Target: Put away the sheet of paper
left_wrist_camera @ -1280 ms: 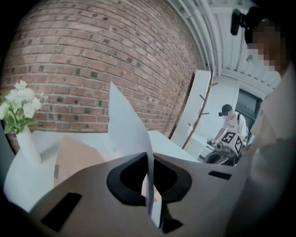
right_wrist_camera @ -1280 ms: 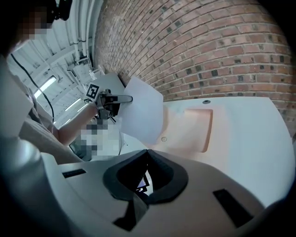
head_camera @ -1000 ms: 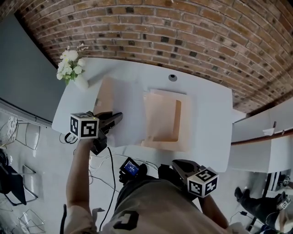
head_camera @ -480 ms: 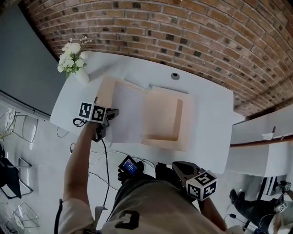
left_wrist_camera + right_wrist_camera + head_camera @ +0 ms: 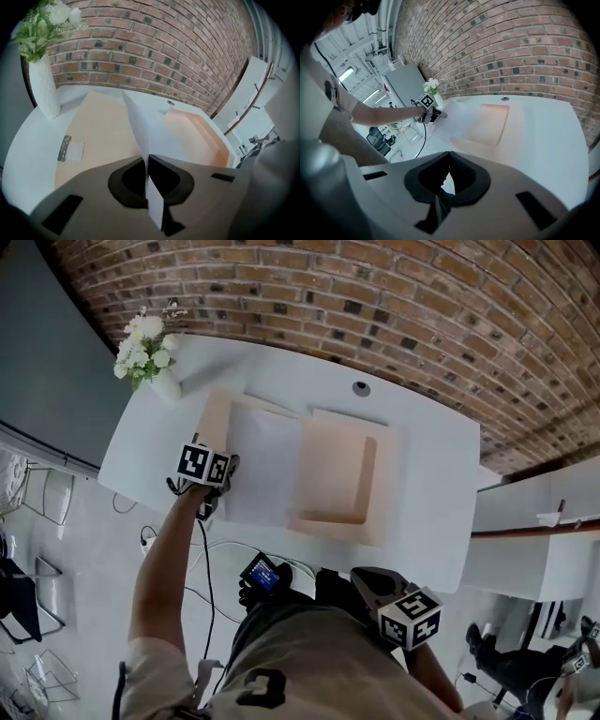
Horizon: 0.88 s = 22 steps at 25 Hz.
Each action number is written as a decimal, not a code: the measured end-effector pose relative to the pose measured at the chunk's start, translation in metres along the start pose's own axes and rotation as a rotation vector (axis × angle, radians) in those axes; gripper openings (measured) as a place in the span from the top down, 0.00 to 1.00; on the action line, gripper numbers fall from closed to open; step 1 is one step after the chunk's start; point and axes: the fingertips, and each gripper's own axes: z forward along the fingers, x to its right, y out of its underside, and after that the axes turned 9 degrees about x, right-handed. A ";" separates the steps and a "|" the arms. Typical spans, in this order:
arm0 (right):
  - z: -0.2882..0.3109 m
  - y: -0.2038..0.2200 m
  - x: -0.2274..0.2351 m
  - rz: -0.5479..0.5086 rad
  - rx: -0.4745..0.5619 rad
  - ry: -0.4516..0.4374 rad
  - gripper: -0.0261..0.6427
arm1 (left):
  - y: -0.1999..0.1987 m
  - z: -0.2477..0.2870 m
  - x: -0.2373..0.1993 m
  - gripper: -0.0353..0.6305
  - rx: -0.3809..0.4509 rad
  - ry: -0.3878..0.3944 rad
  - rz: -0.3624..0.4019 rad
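Observation:
The white sheet of paper lies over the left half of an open peach folder on the white table. My left gripper is shut on the sheet's near left edge. In the left gripper view the paper runs up from between the closed jaws of that gripper, slightly raised above the folder's left flap, which bears a metal clip. My right gripper stays low by my body, shut and empty, back from the table's near edge.
A white vase of flowers stands at the table's far left corner. A round cable hole sits near the back edge. A brick wall runs behind the table. Cables hang below the table's near edge.
My left gripper has sunk toward the table with the paper, and the sheet now lies lower and flatter over the folder's left half. The right gripper has stayed put.

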 end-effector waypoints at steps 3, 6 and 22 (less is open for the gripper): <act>0.002 -0.005 -0.001 -0.006 -0.002 0.003 0.93 | 0.002 0.009 -0.003 0.93 -0.001 -0.022 0.026; 0.004 -0.009 -0.002 -0.005 -0.004 0.007 0.93 | 0.001 0.016 -0.004 0.93 0.001 -0.025 0.023; 0.017 -0.014 -0.004 -0.004 -0.014 -0.005 0.93 | 0.004 0.041 0.024 0.93 -0.038 -0.011 0.199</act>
